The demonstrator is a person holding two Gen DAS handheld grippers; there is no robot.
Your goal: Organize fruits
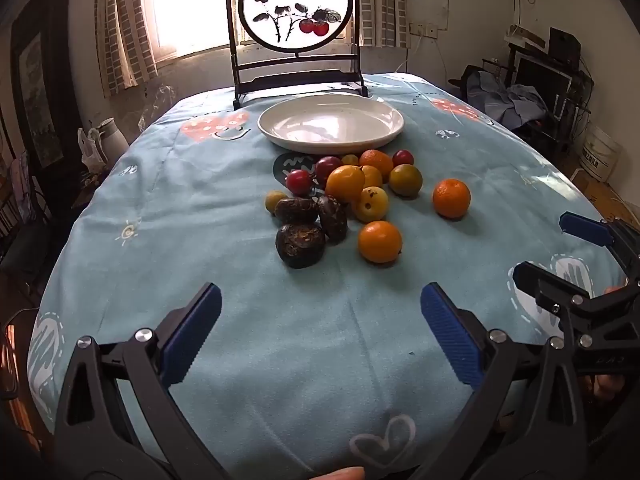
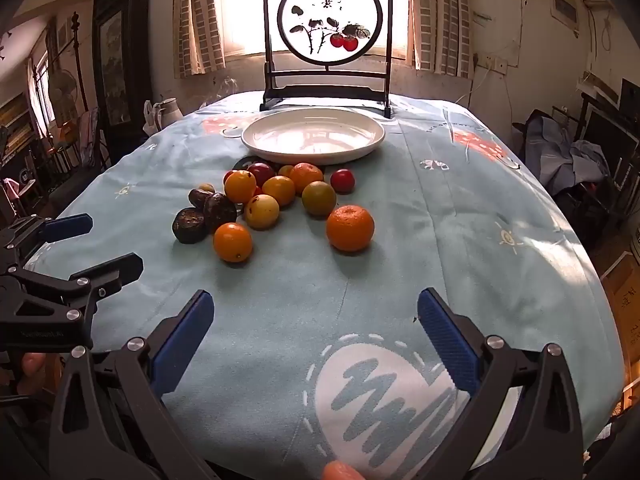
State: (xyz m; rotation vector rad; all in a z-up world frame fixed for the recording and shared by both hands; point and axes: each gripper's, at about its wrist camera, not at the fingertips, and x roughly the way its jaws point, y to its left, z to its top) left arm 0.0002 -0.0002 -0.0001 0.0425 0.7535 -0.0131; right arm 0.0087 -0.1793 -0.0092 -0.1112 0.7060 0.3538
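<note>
Fruit pile (image 1: 344, 196) sits mid-table, just in front of the white plate (image 1: 331, 122), which has nothing on it, so sorting hasn't begun imo; all pieces left to do. One orange (image 1: 451, 198) lies apart, right of the heap. Left gripper (image 1: 320, 332) & right gripper (image 2: 316, 336) hover near side, jaws wide apart, nothing held. Lots of bare blue cloth (image 2: 460, 240) around; framed screen (image 1: 294, 28) stands right behind the plate.
</note>
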